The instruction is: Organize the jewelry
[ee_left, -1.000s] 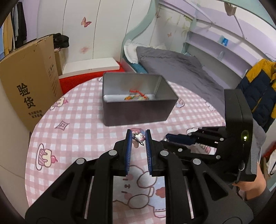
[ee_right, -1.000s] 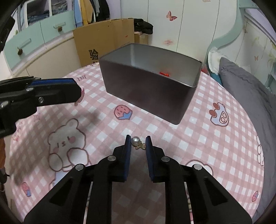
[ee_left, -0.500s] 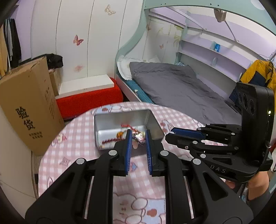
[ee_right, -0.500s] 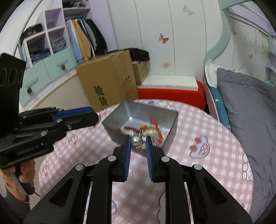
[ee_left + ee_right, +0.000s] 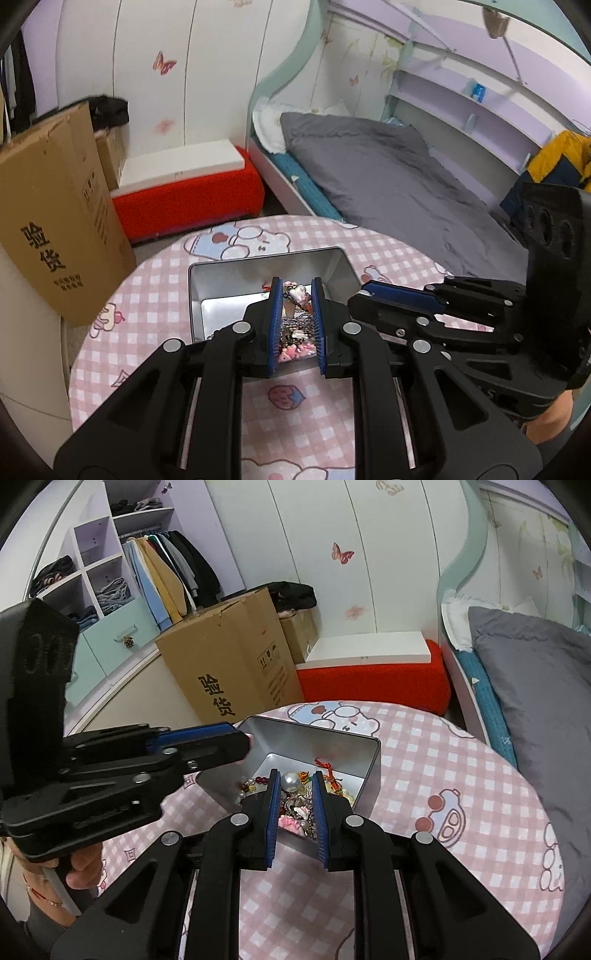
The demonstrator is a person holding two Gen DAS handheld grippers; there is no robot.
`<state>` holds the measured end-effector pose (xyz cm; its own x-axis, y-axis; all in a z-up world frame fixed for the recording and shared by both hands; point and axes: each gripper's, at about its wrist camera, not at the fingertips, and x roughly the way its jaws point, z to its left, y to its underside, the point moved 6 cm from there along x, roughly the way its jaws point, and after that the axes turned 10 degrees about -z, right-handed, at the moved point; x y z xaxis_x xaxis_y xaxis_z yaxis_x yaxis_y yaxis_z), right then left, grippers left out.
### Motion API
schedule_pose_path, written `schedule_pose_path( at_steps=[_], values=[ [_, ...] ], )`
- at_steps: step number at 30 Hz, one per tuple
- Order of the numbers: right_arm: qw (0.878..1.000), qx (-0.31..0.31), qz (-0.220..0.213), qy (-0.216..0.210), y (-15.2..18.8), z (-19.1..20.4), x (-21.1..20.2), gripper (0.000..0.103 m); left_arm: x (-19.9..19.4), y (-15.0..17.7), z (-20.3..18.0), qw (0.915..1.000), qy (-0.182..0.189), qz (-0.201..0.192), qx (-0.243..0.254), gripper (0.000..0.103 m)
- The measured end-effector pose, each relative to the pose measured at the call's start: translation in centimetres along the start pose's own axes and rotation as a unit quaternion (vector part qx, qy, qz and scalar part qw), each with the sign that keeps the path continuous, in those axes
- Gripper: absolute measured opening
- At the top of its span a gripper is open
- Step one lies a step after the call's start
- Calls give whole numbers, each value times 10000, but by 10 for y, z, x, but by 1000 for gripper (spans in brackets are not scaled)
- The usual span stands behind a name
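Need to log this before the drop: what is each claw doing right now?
Left claw: closed on a small pink-and-white charm.
Right claw: closed on a pearl earring.
Both are above the metal tin.

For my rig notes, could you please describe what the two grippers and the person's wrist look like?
Both grippers, left and right, are matte black linkages with silver pivot screws and ribbed blue pads. A black, round-holed plate tops each. The left wrist wears a thin red bracelet.

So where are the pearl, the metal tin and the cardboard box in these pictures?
pearl (image 5: 290, 781), right wrist view, middle of the round bead between the jaws.
metal tin (image 5: 314, 732), right wrist view, far rim.
cardboard box (image 5: 236, 657), right wrist view, front face above the print.
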<state>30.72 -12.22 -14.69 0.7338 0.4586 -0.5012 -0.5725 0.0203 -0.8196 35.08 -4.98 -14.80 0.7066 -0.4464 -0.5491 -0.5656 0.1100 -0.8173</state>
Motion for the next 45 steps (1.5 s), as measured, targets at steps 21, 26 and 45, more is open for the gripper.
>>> schedule_pose_path(
  at_steps=[21, 26, 45],
  values=[
    [9995, 287, 53, -99, -2, -9, 13, 16, -7, 6, 25, 9978, -457, 78, -479, 69],
    [9993, 297, -221, -60, -11, -3, 3, 18, -21, 6, 33, 9958, -813, -15, -427, 73],
    [9853, -553, -1474, 666, -32, 56, -118, 79, -145, 18, 9, 9803, -1761, -871, -220, 90]
  ],
)
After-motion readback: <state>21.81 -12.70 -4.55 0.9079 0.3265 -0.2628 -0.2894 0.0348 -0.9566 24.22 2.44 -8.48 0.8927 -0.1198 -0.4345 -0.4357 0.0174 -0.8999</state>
